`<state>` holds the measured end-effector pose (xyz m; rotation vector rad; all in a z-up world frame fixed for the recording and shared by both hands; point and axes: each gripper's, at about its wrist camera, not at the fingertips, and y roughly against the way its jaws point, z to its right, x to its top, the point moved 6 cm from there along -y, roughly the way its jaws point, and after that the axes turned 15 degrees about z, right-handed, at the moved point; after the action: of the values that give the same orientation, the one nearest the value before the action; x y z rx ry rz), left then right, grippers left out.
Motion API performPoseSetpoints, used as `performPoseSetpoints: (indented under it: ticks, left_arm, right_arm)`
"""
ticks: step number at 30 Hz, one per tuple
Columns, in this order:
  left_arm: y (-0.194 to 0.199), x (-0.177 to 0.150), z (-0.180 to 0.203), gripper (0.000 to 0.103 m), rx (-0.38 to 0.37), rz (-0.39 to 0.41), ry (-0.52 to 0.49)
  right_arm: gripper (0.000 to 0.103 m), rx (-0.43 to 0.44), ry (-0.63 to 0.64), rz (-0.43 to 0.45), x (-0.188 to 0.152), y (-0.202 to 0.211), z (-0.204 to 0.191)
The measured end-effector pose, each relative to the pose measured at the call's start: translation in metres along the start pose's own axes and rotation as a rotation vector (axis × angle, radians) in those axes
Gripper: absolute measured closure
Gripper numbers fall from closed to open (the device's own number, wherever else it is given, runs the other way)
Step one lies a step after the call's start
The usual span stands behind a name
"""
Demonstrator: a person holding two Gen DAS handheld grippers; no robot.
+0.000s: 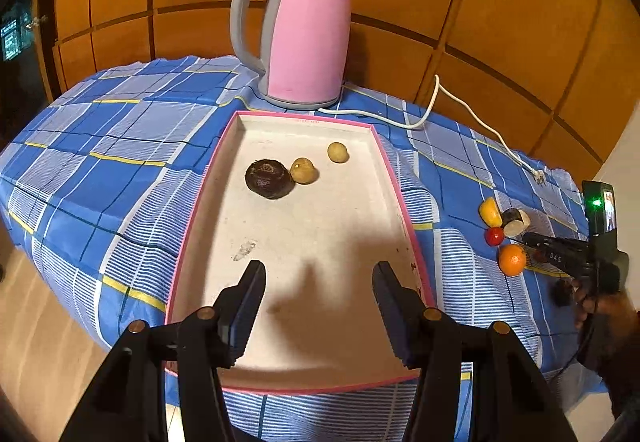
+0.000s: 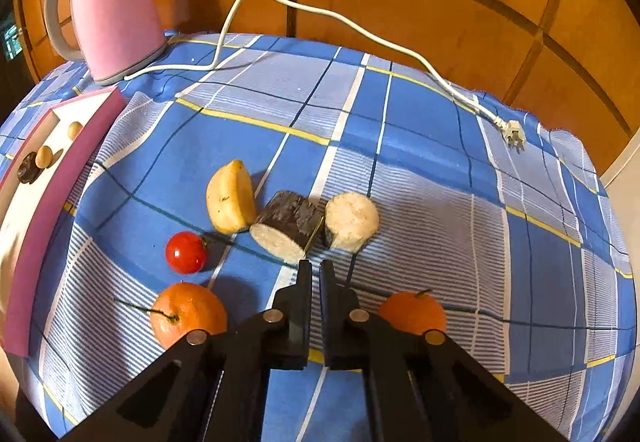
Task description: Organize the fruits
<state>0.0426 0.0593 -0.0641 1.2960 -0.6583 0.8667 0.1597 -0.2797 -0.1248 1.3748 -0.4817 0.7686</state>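
Note:
My left gripper hangs open over the near end of a pink-rimmed white tray, with nothing between its fingers. Farther back in the tray lie a dark round fruit and two small tan fruits. My right gripper is shut and empty, just short of a dark-skinned cut piece. Around that piece on the cloth lie a yellow piece, a white-faced stub, a red tomato and two oranges.
A pink kettle stands behind the tray. Its white cord runs across the back of the blue checked tablecloth to a loose plug. Wooden panels rise behind the table. A person's hand is at the right edge.

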Motion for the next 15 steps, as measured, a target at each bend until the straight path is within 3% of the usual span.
performPoseSetpoints:
  ticks: [7,9,15]
  left_arm:
    - [0.001,-0.003,0.000,0.046,0.006,-0.005,-0.007]
    - [0.001,-0.002,0.003,0.046,-0.001,-0.002,-0.011]
    - [0.000,-0.002,0.011,0.046,-0.018,0.005,-0.014]
  right_arm:
    - [0.098,0.059,-0.031,0.002,-0.001,-0.002,-0.008]
    - [0.086,0.068,-0.041,0.001,-0.001,-0.002,-0.007]
    - [0.075,0.079,-0.082,0.032,0.002,0.005,0.005]
